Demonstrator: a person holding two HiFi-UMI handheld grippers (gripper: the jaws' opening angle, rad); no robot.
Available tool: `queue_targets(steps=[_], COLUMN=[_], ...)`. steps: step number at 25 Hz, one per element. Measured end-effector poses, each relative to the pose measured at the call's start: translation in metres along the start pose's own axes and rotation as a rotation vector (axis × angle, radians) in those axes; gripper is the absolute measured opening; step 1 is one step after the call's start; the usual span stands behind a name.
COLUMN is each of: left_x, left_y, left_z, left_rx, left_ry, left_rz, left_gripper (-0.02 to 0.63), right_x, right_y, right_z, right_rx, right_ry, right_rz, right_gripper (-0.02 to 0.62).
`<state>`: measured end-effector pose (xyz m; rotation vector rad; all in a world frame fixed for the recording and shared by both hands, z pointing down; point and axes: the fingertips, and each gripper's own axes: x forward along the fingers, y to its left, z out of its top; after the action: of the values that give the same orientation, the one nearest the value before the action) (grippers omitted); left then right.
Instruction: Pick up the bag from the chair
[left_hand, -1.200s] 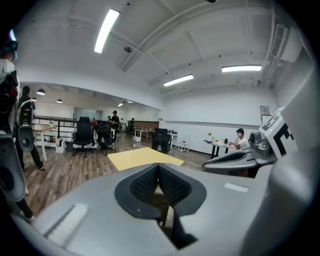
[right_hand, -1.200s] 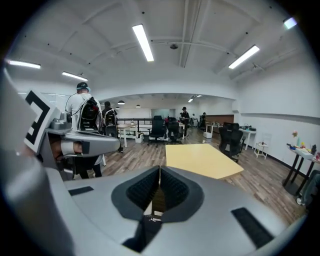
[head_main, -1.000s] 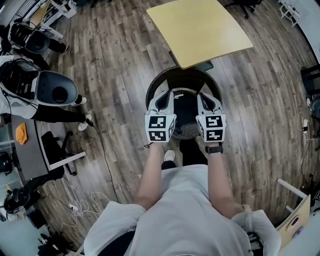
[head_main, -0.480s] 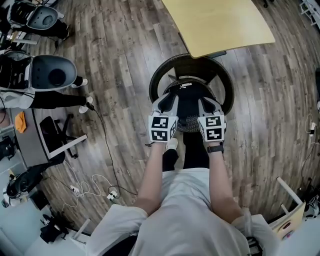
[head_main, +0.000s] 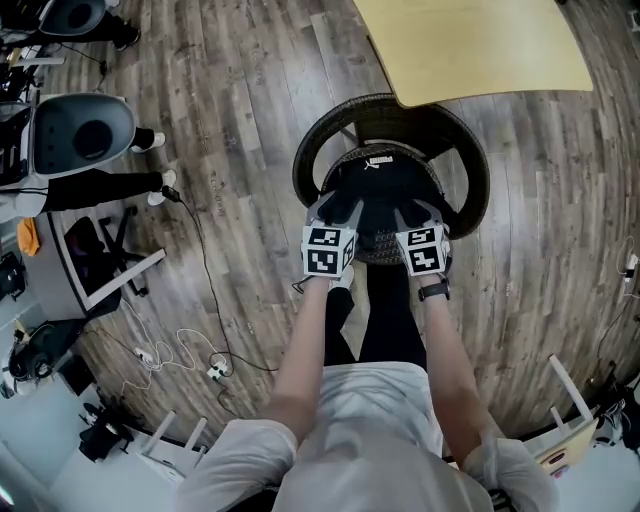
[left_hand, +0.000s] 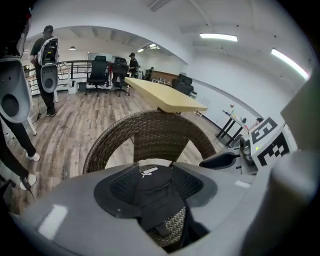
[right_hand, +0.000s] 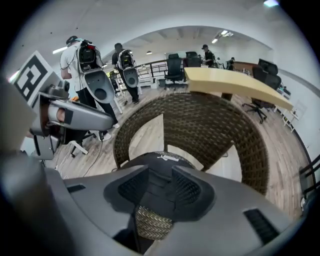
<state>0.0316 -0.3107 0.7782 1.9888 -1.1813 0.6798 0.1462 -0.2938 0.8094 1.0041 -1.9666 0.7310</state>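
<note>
Wood plank flr (head_main: 250, 120), yellow tbl (head_main: 470, 40), office chairs (left_hand: 98, 71), ceiling strip lts (left_hand: 218, 37)

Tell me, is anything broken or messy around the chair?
Nothing looks broken or spilled. The black bag lies neatly on the seat of the wicker chair. The only untidy bit is a loose white cable curling across the wooden floor off to the left.

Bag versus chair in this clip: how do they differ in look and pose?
The bag is smooth black fabric with a small white logo; the chair is brown woven wicker. The bag lies as a low mound on the seat; the chair's curved backrest rises behind and around it. Both look round in the head view.
</note>
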Motion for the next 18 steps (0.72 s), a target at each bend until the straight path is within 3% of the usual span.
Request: queue_targets(steps=[8,18], left_x=[0.065,0.122], left_y=[0.036,0.077], left_z=[-0.065,-0.144], left_rx=[-0.051,-0.157], left_ry=[0.149,0.297], left_rz=[0.024,0.089], left_gripper=[0.287,0.422], right_x=[0.067,0.135], right_y=[-0.032,-0.075], right_z=[-0.048,-0.083], right_rx=[0.046,0.050], right_ry=[0.108,0.191], right_rz=[0.012,-0.016], right_gripper=[0.259,0.351])
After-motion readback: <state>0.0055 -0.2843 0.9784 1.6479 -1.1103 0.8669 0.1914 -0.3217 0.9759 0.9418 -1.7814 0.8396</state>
